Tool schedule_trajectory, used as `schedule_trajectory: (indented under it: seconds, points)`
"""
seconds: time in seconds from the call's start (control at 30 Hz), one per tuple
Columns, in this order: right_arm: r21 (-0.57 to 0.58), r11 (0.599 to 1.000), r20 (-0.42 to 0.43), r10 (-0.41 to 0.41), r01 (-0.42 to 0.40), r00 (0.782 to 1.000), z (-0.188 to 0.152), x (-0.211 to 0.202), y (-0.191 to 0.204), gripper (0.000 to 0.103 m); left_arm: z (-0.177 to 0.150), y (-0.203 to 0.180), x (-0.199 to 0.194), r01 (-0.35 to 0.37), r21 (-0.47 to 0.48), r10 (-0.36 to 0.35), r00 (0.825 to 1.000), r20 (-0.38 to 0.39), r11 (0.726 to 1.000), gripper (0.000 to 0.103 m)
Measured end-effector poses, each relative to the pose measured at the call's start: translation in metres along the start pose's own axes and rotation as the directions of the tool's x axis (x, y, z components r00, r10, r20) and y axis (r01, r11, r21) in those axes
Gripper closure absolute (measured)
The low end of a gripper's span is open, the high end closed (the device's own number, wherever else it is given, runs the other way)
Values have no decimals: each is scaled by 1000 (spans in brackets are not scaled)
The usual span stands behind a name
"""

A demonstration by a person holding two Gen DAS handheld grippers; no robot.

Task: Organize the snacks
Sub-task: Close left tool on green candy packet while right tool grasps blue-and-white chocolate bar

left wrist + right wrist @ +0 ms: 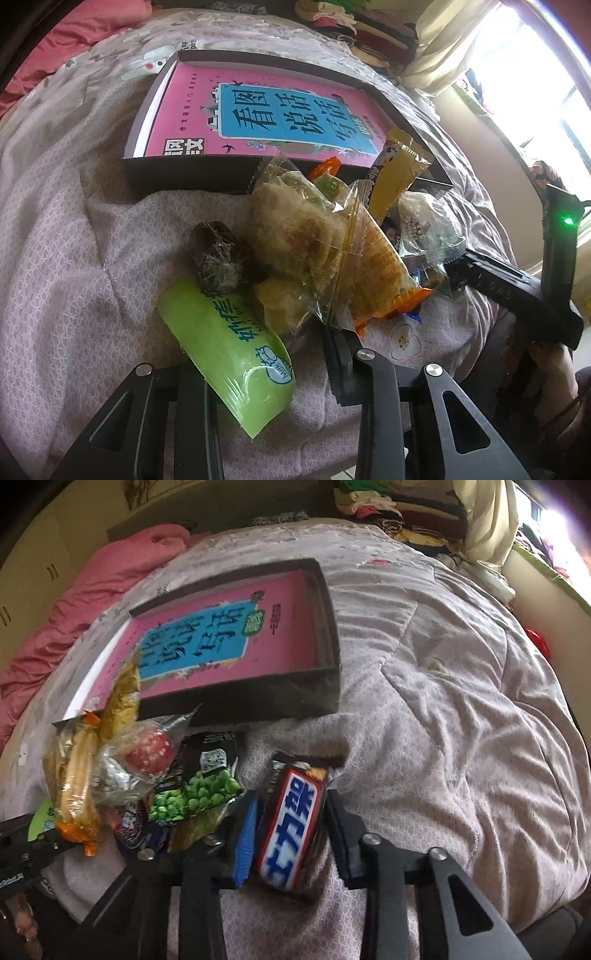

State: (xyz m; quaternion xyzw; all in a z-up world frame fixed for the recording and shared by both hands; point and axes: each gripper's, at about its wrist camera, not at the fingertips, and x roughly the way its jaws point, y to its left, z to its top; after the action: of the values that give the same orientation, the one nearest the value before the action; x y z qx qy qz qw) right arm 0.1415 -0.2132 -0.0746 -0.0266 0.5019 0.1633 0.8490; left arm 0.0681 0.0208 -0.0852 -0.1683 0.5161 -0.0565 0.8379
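Note:
A pile of wrapped snacks (317, 236) lies on the bed in front of a dark shallow box (192, 173) that holds a pink book (280, 114). In the left wrist view a green milk-candy pack (229, 350) lies between my left gripper's (266, 373) spread jaws; the fingers stand apart from it. In the right wrist view my right gripper (291, 834) has its jaws on either side of a Snickers bar (291, 827), close against it. A green-pea pack (195, 794) and a red sweet (153, 755) lie left of it. The box (240, 701) shows there too.
The bed is covered by a mauve quilt (461, 701). A pink blanket (92, 590) lies at the far left. Folded clothes (399, 513) are stacked at the head, near a curtain and bright window. The right gripper's body (517, 288) shows in the left wrist view.

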Motion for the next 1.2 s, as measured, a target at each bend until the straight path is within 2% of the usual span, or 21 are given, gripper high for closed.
schedule_trajectory:
  seconds: [0.17, 0.4, 0.57, 0.77, 0.87, 1.07, 1.2]
  points:
    - [55, 997, 24, 52, -53, 998, -1, -9, -15, 74, -1, -1, -2, 19, 5, -19, 1000, 0, 1000, 70]
    - [46, 995, 64, 82, -85, 995, -5, -26, -13, 74, -9, -3, -13, 50, 13, -50, 999, 2, 999, 71]
    - [68, 992, 59, 102, -106, 993, -8, -29, -17, 75, -8, -1, -13, 90, -8, -90, 996, 8, 996, 70]
    - [72, 992, 47, 96, -100, 994, -8, -26, -17, 74, -2, 2, -4, 111, -75, -111, 994, 15, 991, 61]
    - [73, 992, 44, 97, -100, 994, -8, -26, -18, 74, 1, 4, -4, 90, -96, -88, 996, 19, 991, 51]
    - [69, 993, 33, 94, -96, 995, -9, -21, -16, 74, 8, 14, 1, 97, -139, -93, 995, 34, 986, 51]
    - [67, 993, 34, 97, -99, 995, -9, -21, -17, 74, 9, 9, 4, 79, -115, -77, 997, 27, 990, 60]
